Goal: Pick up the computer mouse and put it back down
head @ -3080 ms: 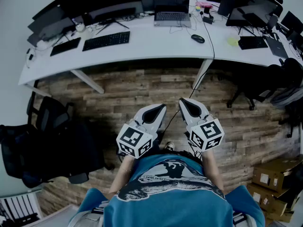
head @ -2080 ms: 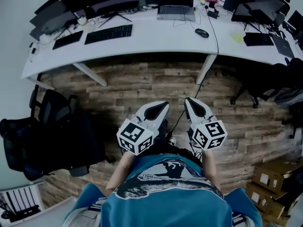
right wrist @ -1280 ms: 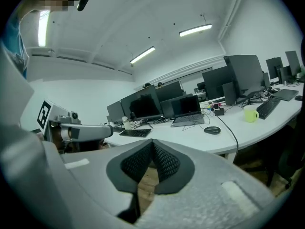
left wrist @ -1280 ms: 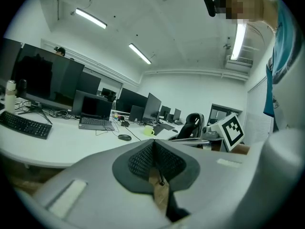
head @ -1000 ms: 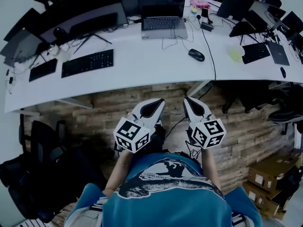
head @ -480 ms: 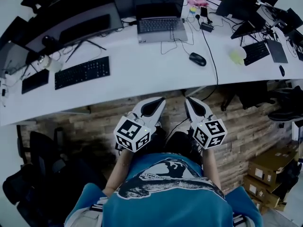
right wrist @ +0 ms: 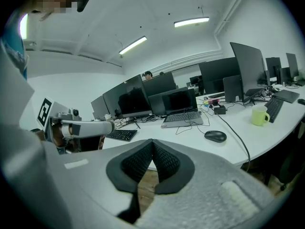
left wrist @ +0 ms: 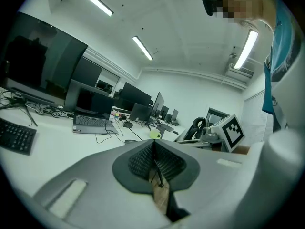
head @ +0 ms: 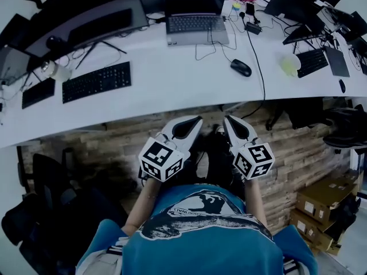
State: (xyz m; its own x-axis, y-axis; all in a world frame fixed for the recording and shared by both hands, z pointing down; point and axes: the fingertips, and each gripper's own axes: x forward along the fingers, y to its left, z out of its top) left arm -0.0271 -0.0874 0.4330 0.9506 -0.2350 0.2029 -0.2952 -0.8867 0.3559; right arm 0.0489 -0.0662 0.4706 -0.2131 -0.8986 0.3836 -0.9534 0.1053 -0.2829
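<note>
**Item 1.** Black oval computer mouse (head: pixel 241 67). Lay untouched on the white curved worktop (head: pixel 172 90), right of its middle and roughly midway between far and near edges. Sat just left of a thin black cable (head: pixel 256 62) running from the far edge over the near edge. Also caught by the right gripper view: mouse (right wrist: pixel 215 136) ahead and right of the jaws, well apart from them.

**Item 2.** Left gripper (head: pixel 196 120). Grey, two-jawed, marker cube at the rear. Held closed, ribbed pads pressed together, nothing between. Hovered over the brown plank floor (head: pixel 114 148), just short of the worktop's near edge.

**Item 3.** Right gripper (head: pixel 227 120). Same build. Closed tight and empty. Likewise just short of the near edge, beside the left one.

**Item 4.** Surroundings. Open grey laptop (head: pixel 195 22) near the far edge. Black keyboard (head: pixel 96 82) toward the left end. Yellow-green mug (head: pixel 288 66) right of the cable.

**Change noted.** Over the last few seconds, worktop brought from well ahead to just before the jaw tips, and the mouse correspondingly nearer. Both grippers kept closed and side by side throughout.

**Bearing on the task.** Judged as approach nearly complete, pick-up not yet begun. Probably needed next: right gripper carried out over the near edge and opened wide enough to straddle the mouse.
</note>
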